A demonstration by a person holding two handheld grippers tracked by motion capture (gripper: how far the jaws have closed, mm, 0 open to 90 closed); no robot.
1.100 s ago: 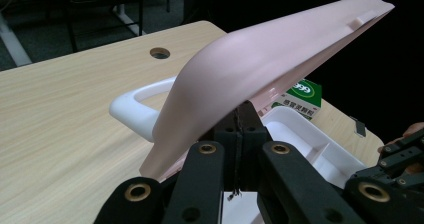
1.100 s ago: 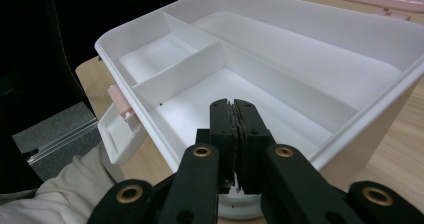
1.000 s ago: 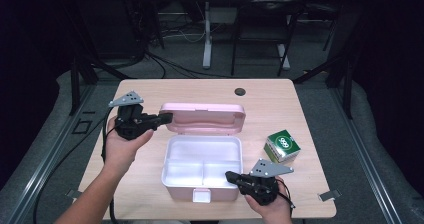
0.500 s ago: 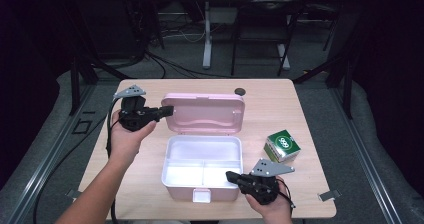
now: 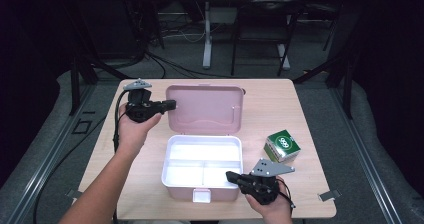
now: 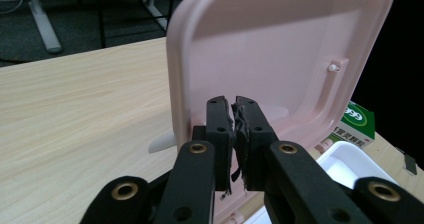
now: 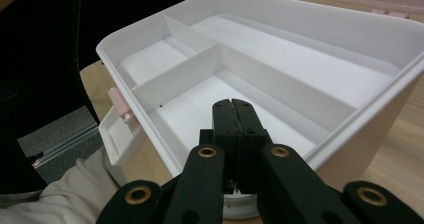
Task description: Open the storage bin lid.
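Note:
A pink-and-white lunch box stands open mid-table. Its white base (image 5: 202, 146) has three empty compartments (image 7: 280, 79). The pink lid (image 5: 205, 109) leans back behind it, with its inside (image 6: 280, 54) facing me. My left gripper (image 5: 171, 104) is at the lid's left edge. Its jaws have just been opening; a narrow slit shows between the pads (image 6: 223, 121), with nothing in it. My right gripper (image 5: 231, 175) is shut and empty at the base's front right corner. Its tips (image 7: 233, 105) hang over a front compartment.
A small green-and-white carton (image 5: 282, 145) sits on the table right of the box. The box's latch (image 5: 201, 195) hangs over its front wall. A black round mark (image 5: 244, 91) lies near the far edge. Bare wooden tabletop (image 5: 100, 154) spreads on the left.
The lid has swung further up and back, showing more of its inside. My left gripper moved away from me along with the lid's left edge. The right gripper stayed put.

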